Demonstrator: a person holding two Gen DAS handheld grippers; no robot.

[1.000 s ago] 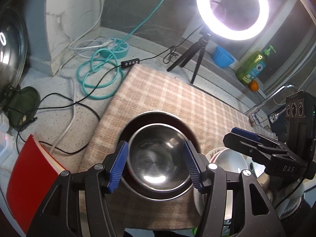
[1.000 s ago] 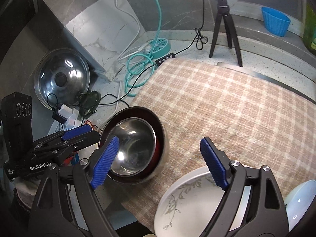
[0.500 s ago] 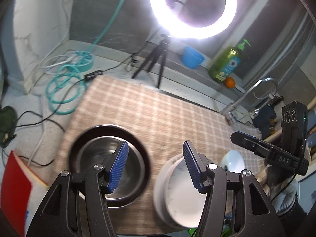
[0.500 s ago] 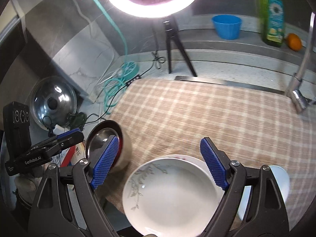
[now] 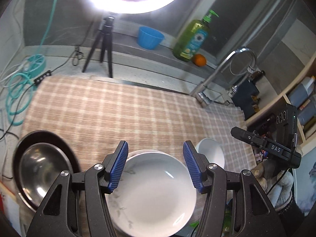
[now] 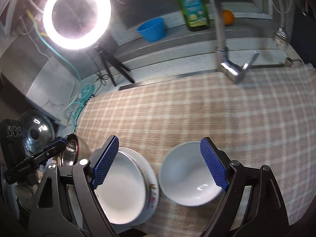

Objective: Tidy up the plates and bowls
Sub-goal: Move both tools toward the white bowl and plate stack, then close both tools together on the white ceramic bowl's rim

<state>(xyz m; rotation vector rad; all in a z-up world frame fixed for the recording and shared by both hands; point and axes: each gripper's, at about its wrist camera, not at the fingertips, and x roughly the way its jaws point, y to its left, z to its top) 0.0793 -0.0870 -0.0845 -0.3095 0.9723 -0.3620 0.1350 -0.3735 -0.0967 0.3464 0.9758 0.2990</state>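
Beyond both claws the checked cloth (image 5: 122, 106) lies bare to the worktop's back edge. The left claw (image 5: 155, 165), released, hangs over the stacked white plates (image 5: 158, 189) at the near edge; the right claw (image 6: 158, 162), released, spans the plain white bowl (image 6: 187, 179). Only the left view shows the nested steel bowls (image 5: 39, 169) fully.
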